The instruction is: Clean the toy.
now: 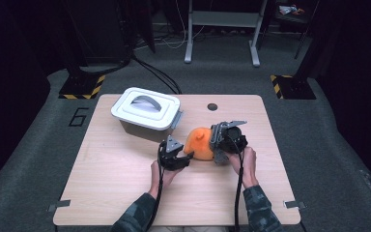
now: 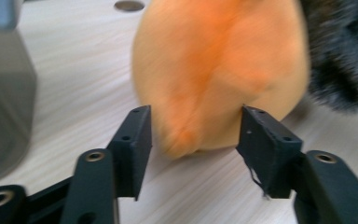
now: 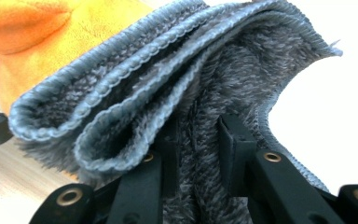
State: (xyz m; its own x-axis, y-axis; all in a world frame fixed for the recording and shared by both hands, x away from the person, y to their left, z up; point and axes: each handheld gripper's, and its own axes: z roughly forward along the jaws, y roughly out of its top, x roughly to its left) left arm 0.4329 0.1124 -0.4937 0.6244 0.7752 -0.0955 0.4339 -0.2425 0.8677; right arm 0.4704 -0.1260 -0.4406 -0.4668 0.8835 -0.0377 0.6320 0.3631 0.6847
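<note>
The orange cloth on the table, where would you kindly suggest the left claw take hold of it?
On the low rounded tip of the orange cloth nearest the left claw, approached level across the table. That lobe already sits between the open jaws, while the right claw pinches the grey cloth.

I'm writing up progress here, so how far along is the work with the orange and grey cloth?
Done: the cloth is bunched up on the table. In hand: the right gripper pinches its grey edge; the left gripper stands open around the orange end. Left: the box is lidded, nothing packed.
</note>
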